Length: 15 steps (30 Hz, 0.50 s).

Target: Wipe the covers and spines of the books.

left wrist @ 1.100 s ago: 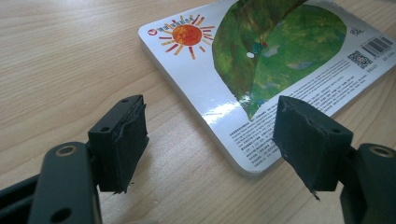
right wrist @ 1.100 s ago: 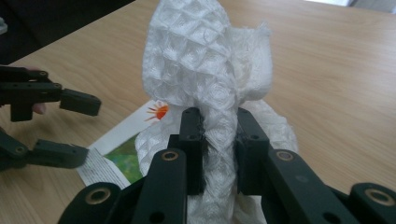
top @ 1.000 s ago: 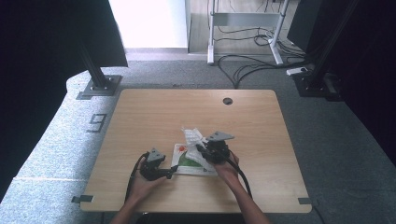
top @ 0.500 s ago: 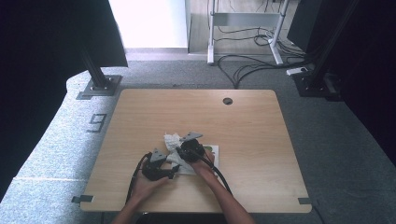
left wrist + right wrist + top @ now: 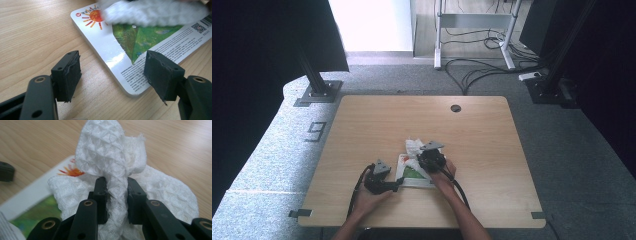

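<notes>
right gripper [image 5: 117, 192]: jaws pinch white cloth [image 5: 112, 152] on book [image 5: 140, 42]; left gripper [image 5: 113, 75]: jaws closing, nothing gripped

Overhead view, two close gripper views

Right claw [image 5: 424, 161] lowered cloth [image 5: 414, 149] onto book [image 5: 412, 172]; left claw [image 5: 113, 75] narrowing.

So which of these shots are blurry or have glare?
Left gripper view: the white waffle-weave cloth is smeared with blur, and the glossy picture board shows sheen. Right gripper view: cloth sharp, table soft. High view: the bright doorway is washed out.
</notes>
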### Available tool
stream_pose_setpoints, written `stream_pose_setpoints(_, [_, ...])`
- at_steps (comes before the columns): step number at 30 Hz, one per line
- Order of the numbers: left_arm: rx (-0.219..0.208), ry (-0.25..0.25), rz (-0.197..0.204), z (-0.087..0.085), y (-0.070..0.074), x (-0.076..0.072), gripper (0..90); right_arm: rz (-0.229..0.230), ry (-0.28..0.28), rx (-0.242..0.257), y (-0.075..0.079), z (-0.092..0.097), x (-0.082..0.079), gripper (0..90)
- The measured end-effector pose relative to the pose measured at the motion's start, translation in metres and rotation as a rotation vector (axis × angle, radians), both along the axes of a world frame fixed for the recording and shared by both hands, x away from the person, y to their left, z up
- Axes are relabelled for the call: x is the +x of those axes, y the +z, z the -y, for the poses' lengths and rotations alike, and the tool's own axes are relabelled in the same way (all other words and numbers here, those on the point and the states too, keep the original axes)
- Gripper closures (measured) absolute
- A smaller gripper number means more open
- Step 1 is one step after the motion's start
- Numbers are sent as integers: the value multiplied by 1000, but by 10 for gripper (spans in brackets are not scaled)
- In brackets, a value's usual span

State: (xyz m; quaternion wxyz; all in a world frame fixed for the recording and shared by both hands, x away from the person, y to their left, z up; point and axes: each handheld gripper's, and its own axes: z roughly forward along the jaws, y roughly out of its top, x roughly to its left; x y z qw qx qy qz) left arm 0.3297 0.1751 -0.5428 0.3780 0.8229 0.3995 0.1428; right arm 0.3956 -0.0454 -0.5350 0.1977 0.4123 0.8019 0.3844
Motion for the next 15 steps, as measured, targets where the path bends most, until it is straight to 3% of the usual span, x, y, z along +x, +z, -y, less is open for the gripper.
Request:
stream_pose_setpoints(9, [7,1,5,1,0,-1,305,39,-112,0,-2,53,-11,721])
stream_pose_setpoints(15, [5,1,0,1,1,0,306,31,-168,-4,0,74,-14,729])
